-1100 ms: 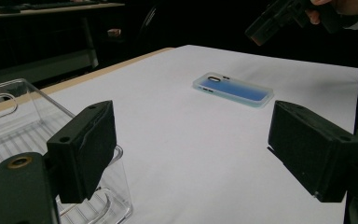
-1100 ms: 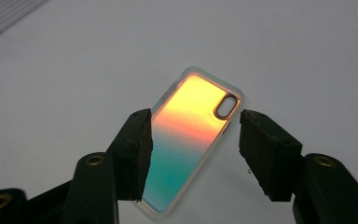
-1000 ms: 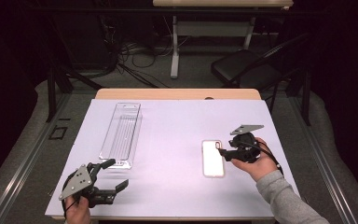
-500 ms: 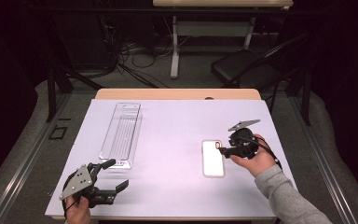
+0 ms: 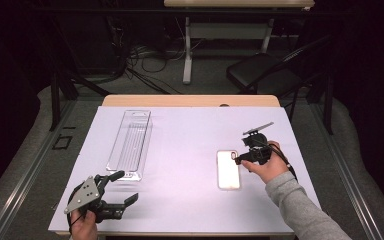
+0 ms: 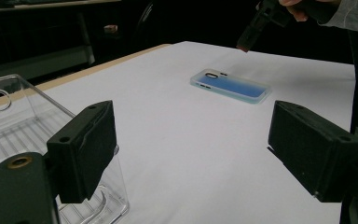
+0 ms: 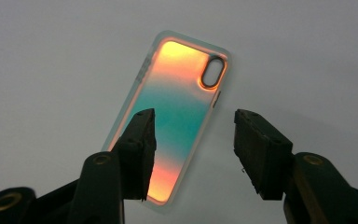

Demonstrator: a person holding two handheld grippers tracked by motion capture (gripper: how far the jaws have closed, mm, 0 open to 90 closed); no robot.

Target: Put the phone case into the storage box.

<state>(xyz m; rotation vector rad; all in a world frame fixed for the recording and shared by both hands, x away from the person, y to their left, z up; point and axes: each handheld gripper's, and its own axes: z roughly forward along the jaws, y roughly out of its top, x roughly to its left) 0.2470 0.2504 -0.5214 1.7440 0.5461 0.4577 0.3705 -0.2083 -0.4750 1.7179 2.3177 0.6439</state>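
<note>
- High view: left tool (image 5: 122, 187), jaws spread, lower left of the white counter (image 5: 190, 145); clear tray (image 5: 130, 144) above it; right tool (image 5: 240, 159) beside the phone case (image 5: 228, 169).
- Left gripper view: jaws parted, empty; tray (image 6: 23, 135) at left, case (image 6: 230, 86) upper centre.
- Right gripper view: right tool (image 7: 193, 140) released, hovering over the iridescent case (image 7: 179, 102).

Glossy iridescent phone case (image 7: 175, 112), clear ribbed plastic tray (image 5: 130, 145), matt white table cover (image 5: 185, 150)
</note>
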